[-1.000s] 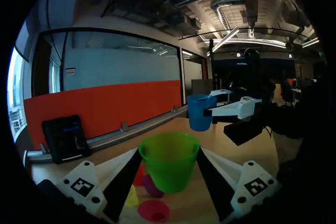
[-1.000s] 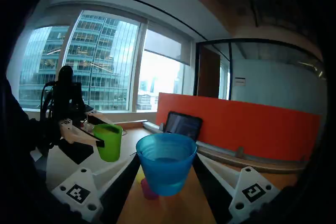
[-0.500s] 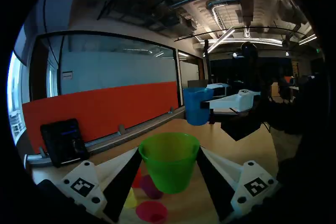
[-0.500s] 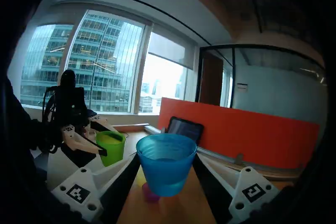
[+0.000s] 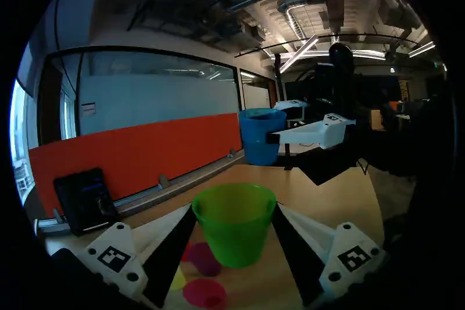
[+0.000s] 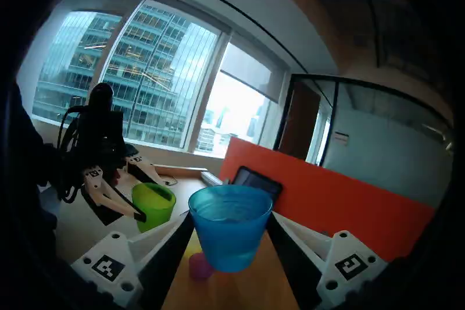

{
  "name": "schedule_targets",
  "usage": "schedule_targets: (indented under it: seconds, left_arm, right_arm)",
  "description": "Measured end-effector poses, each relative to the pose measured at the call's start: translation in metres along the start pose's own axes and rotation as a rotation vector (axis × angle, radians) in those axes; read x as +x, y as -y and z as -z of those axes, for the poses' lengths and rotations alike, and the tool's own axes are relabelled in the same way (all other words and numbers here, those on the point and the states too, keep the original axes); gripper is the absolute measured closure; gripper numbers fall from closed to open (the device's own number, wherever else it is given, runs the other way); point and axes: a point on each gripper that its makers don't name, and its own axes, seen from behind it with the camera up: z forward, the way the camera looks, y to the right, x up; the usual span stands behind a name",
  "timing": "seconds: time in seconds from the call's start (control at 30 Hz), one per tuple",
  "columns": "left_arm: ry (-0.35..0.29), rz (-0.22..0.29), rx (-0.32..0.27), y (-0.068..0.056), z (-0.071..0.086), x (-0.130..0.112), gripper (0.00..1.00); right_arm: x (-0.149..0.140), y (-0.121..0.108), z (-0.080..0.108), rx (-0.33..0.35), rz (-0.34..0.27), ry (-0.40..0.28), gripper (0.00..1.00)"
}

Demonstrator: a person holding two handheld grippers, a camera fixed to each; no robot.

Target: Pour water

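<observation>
Fingers (image 6: 174, 252) of the right gripper (image 6: 229, 225) press on both sides of a blue cup (image 6: 231, 243), gripping it upright in the air above the worktop (image 6: 244, 291), with water (image 6: 229, 217) showing through its translucent wall. Opposite, the left gripper (image 5: 232, 225) is closed the same way on a green cup (image 5: 234, 234), also upright and off the worktop; from these angles it cannot be told whether anything is inside it. Seen from the left gripper view, the blue cup hangs higher than the green one and off to its side, the two rims near but apart, neither cup tipped. By that evidence the task is at its approach: both cups are picked up and brought to face each other, while the pour itself looks not yet begun. What appears to be left is carrying the blue rim over the green mouth and tilting it. Below the green cup, small coloured cups (image 5: 204, 294) sit on the worktop. At the worktop's far edge a dark tablet (image 5: 87, 199) leans against an orange partition (image 5: 145, 147).
</observation>
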Motion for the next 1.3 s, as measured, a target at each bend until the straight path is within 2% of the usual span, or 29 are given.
schedule_targets:
  seconds: [0.17,0.57,1.07,1.3]
  left_arm:
    - [-0.002,0.003,-0.011,-0.005,-0.002,-0.001,0.12]
    - [-0.006,-0.008,-0.031,-0.016,-0.006,-0.004,0.12]
    - [-0.018,0.004,-0.05,-0.022,-0.008,-0.002,0.13]
    - [-0.024,0.004,-0.058,-0.025,-0.01,0.001,0.12]
  right_arm:
    - [0.007,-0.006,-0.003,0.002,0.07,0.004,0.11]
    - [0.031,-0.017,-0.015,0.003,0.286,0.004,0.11]
    - [0.064,-0.027,-0.028,0.006,0.536,0.009,0.11]
    - [0.077,-0.03,-0.034,0.006,0.632,-0.001,0.11]
